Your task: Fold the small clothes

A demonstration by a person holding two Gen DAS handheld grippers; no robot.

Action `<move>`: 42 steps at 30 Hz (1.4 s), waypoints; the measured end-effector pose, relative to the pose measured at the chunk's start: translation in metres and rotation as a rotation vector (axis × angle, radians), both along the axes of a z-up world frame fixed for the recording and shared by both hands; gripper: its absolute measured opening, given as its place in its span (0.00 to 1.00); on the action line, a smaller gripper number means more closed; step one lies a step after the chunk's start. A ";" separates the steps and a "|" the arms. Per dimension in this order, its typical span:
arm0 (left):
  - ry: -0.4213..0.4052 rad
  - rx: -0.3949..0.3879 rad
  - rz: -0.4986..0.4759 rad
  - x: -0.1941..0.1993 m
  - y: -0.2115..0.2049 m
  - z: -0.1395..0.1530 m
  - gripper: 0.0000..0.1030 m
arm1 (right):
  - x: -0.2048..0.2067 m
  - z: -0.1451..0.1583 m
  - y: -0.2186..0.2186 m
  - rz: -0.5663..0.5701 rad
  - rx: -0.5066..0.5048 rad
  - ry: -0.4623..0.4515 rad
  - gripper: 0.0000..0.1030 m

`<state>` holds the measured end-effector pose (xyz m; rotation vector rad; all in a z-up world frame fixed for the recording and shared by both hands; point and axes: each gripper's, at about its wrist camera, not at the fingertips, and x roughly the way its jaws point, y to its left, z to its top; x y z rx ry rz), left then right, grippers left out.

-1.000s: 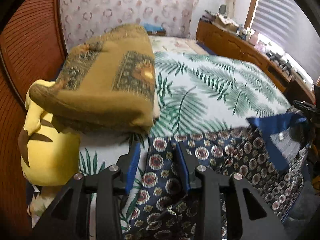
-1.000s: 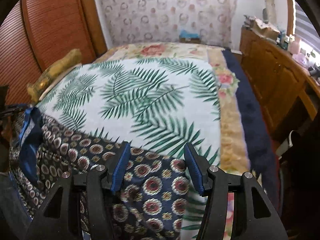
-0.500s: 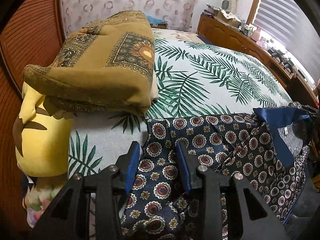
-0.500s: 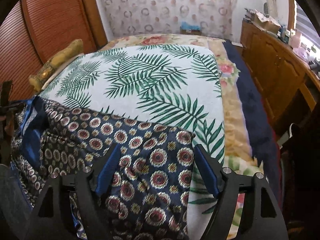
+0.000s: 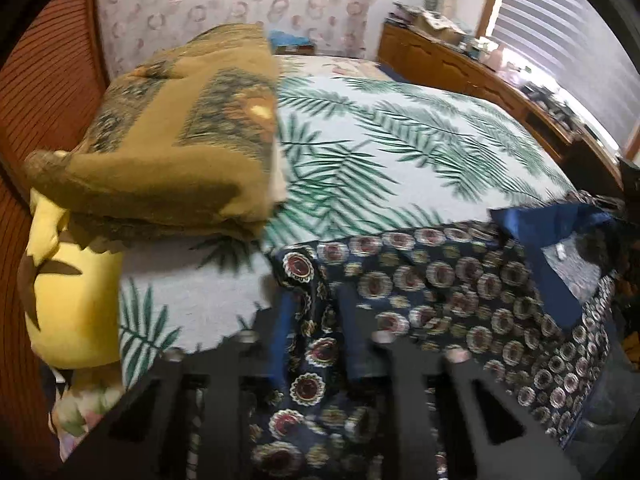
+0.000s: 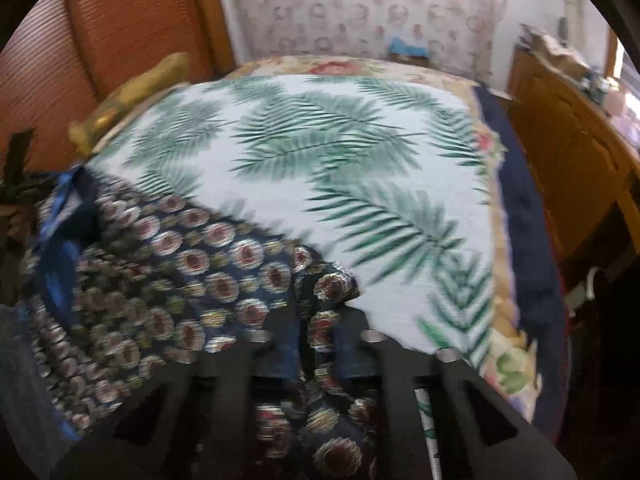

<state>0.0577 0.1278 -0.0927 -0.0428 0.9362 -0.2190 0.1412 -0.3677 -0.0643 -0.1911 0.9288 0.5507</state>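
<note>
Patterned shirt (image 5: 440, 280) corners pinched between jaws of both grippers.

Someone's bedroom at home: bed with palm-leaf bedspread (image 5: 400, 152) mid-frame, floral wallpaper (image 6: 360, 8) up top, wooden dresser (image 5: 460, 68) upper right.

shirt (image 5: 460, 292) on bed (image 5: 400, 152), cushion (image 5: 172, 152) left

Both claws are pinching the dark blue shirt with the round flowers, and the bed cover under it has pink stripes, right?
Not quite. Both claws, left and right, do pinch the dark blue shirt with the round flowers. But the bed cover under it is white with green palm leaves, not pink stripes. The right wrist view shows that best.
</note>
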 end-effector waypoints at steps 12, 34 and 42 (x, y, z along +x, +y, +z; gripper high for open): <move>-0.422 -0.007 0.105 -0.020 -0.008 0.122 0.04 | -0.011 0.136 0.011 -0.074 0.027 -0.414 0.03; -0.272 0.035 0.212 0.153 0.039 0.109 0.12 | 0.170 0.081 0.045 -0.286 -0.128 -0.262 0.34; -0.235 0.020 0.192 0.124 0.041 0.091 0.35 | 0.142 0.068 0.021 -0.293 -0.095 -0.242 0.57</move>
